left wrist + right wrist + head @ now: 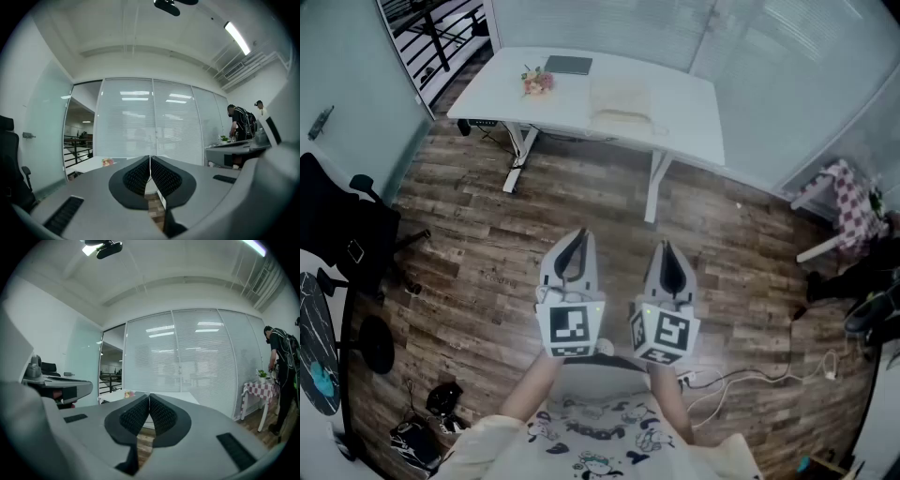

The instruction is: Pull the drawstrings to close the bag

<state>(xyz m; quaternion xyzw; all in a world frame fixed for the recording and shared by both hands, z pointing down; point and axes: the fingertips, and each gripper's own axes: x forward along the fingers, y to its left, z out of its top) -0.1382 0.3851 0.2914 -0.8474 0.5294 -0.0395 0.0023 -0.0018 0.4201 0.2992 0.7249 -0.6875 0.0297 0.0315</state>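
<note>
Grippers (578, 236) (666, 247) two, bag (620, 101) one, table (689, 112) one

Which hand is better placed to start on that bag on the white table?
Neither clearly, left or right. The left gripper and right gripper are side by side, fingers shut and empty, both well short of the table; the cream bag lies roughly midway ahead of them.
</note>
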